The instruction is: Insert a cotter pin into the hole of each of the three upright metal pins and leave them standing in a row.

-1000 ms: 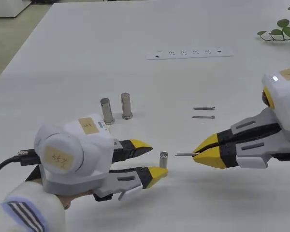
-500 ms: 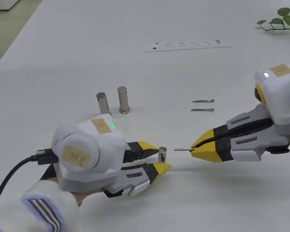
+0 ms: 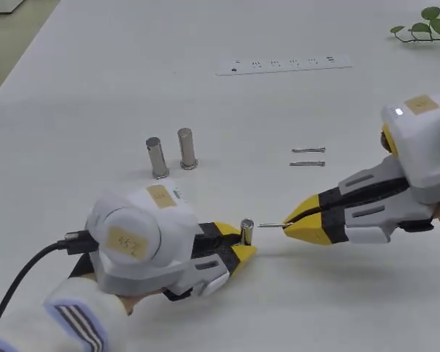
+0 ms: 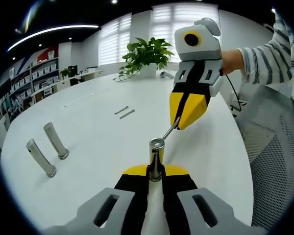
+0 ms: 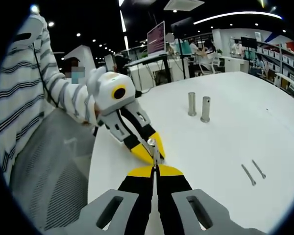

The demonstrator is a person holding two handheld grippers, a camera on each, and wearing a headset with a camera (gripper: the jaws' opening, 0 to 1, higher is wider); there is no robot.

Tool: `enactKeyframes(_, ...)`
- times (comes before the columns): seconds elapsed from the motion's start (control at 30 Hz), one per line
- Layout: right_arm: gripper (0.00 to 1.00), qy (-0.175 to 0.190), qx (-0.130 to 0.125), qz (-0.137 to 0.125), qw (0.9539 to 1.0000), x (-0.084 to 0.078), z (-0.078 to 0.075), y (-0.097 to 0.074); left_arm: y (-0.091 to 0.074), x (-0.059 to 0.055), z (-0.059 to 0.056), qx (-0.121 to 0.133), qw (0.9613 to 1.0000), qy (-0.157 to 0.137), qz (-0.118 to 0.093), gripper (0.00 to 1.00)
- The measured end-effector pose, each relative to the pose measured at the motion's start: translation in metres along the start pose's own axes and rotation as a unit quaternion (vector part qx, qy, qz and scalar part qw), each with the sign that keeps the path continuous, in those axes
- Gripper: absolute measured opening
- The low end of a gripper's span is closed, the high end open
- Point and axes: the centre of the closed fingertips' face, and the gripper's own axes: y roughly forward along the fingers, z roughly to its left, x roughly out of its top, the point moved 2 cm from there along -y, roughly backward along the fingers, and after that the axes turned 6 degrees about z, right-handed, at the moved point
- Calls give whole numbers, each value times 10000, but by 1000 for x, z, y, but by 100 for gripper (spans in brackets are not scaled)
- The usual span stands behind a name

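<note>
While left gripper jaws clamp metal pin | right gripper jaws pinch cotter pin | stickers unreadable

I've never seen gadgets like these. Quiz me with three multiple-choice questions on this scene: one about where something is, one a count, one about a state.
1. Where do the two spare cotter pins lie?
A. On the table, beyond the right gripper
B. In a bare hand
C. Inside a box

2. How many upright metal pins stand free of any gripper?
A. One
B. Two
C. Four

3. What is the left gripper doing?
A. Gaping open, empty
B. Shut on a metal pin
C. Lying let go on its side

Answers:
1 A: they lie side by side on bare tabletop.
2 B: a pair stands apart from both grippers.
3 B: its jaws close on the pin's shaft, while the right gripper pinches a cotter pin.
</note>
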Motion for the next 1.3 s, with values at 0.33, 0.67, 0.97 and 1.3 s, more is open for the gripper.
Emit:
enactKeyframes(0.33,3,-36,-2,-18,10000,4,1,3,0,0,-1,-69,10000,48,12,7)
enactKeyframes(0.67,3,-49,26,14,10000,4,2,8,0,0,-1,-85,9999,95,30,7)
enactKeyframes(0.97,3,-58,21,51,10000,4,2,10,0,0,-1,-91,9998,155,69,7)
enactKeyframes(1.3,3,533,45,-41,9986,3,3,13,0,-1,-2,-38,9998,175,89,7)
